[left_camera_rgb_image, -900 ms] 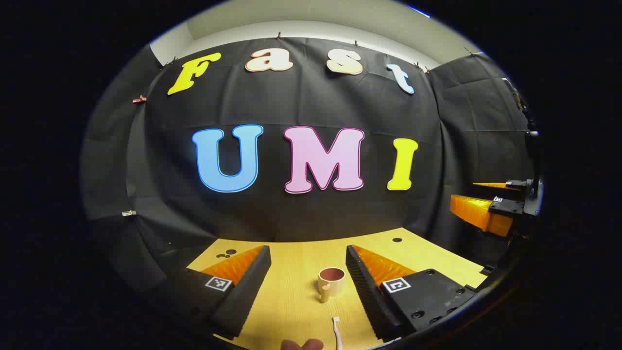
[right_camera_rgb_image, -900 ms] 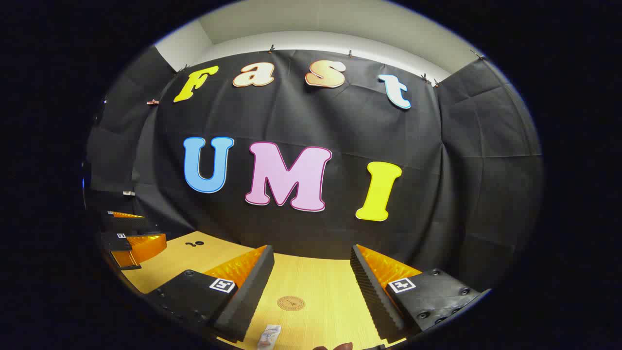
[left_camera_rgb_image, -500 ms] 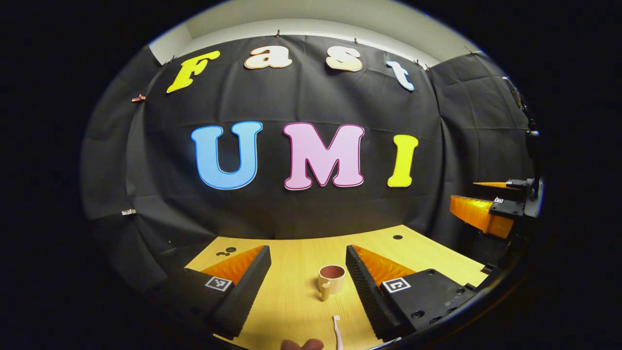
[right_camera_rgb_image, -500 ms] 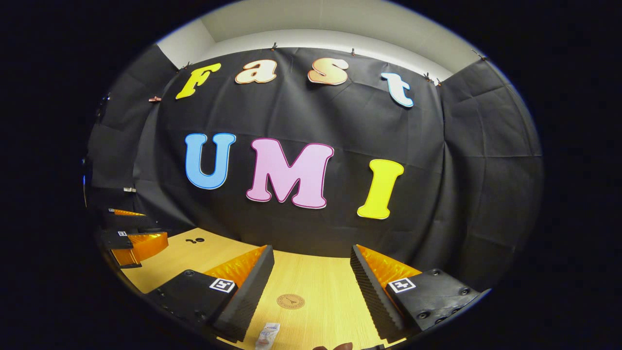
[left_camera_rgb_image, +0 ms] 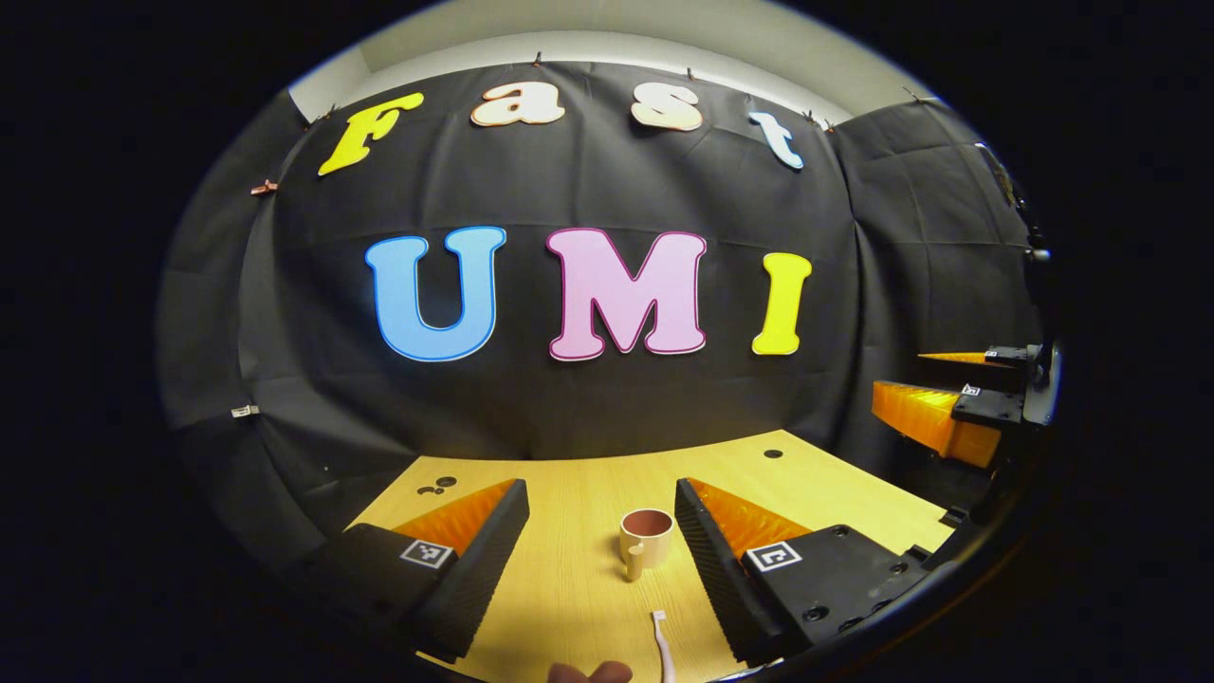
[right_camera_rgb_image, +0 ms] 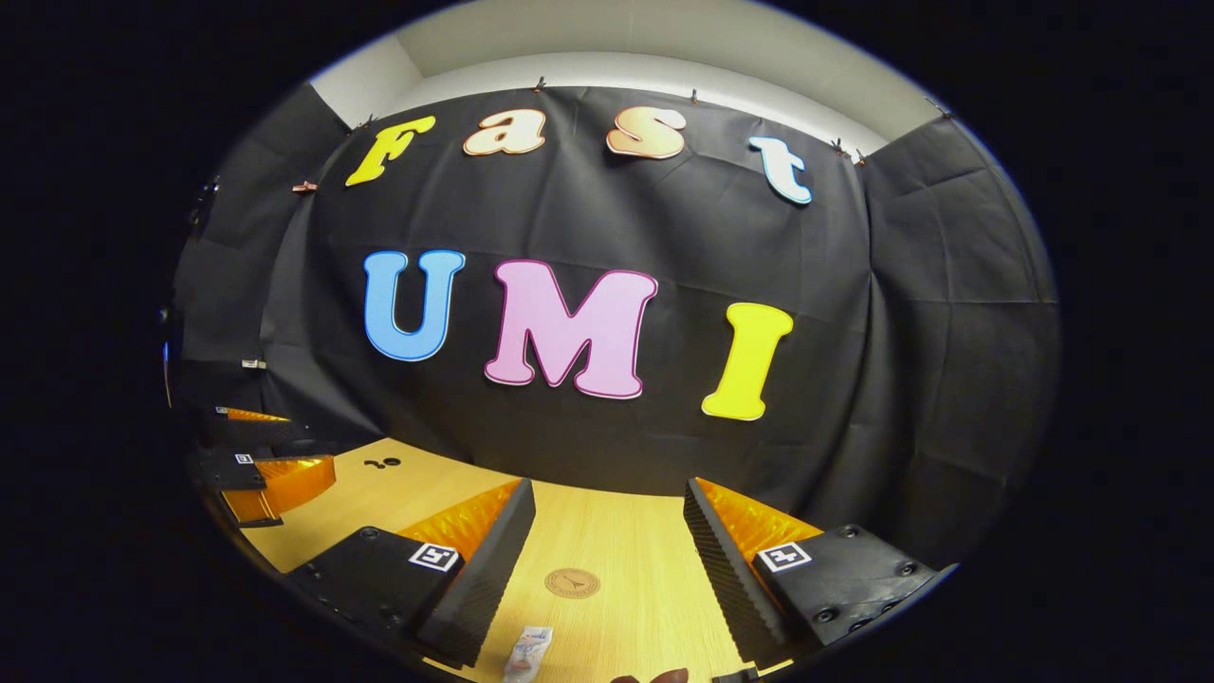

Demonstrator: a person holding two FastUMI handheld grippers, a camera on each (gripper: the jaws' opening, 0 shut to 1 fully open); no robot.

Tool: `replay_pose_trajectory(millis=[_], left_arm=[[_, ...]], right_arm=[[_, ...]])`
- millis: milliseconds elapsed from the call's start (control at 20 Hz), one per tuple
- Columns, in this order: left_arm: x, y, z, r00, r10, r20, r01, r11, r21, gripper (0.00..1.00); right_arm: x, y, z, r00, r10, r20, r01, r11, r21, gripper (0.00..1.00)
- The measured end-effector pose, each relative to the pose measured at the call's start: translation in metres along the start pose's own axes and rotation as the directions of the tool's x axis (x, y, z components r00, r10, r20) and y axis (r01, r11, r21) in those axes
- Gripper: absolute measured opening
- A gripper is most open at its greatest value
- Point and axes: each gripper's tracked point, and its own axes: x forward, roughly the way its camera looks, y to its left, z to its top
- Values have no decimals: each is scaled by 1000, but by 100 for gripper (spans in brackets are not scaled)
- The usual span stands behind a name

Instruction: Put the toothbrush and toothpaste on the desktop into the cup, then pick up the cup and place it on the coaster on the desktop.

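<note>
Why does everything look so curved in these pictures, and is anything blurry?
Left gripper view: fisheye lens bows the desktop; cup sharp, toothbrush cut off at the bottom. Right gripper view: same bowing; coaster crisp, toothpaste slightly soft.

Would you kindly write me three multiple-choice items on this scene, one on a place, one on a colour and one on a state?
1. Where does the toothbrush lie in the left gripper view?
A. inside the cup
B. on the desktop, nearer the camera than the cup
C. on the coaster

2. What colour is the inside of the cup?
A. reddish brown
B. blue
C. green

3. How are the left tongs?
A. shut on the cup
B. shut on the toothbrush
C. open, holding nothing

Answers: 1 B, it lies flat on the wood below the cup. 2 A, the cream cup shows a reddish-brown interior. 3 C, the fingers stand wide apart on either side of the cup without touching it.
</note>
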Motion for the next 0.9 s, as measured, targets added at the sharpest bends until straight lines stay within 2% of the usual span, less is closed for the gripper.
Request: replay_pose_trajectory(millis=[200, 350, 600, 750, 900], left_arm=[[1, 4, -19, 999, -1, -46, 1, 1000, -2, 96], [-2, 9, -41, 995, 0, -96, 1, 1000, 11, 96], [-14, 22, -76, 983, 10, -184, -13, 1000, -13, 96], [-22, 33, -87, 978, 21, -209, -23, 1000, -8, 96], [-30, 44, -97, 973, 32, -227, -31, 999, 6, 96]], right_arm=[[2, 5, -45, 988, -13, -155, 10, 1000, -19, 97], [1, 27, -87, 958, 25, -286, -27, 1000, -1, 97], [-9, 60, -180, 856, 65, -512, -90, 996, -23, 97], [-14, 79, -221, 793, 89, -602, -131, 991, -27, 97], [-14, 91, -257, 733, 82, -675, -152, 987, -45, 97]])
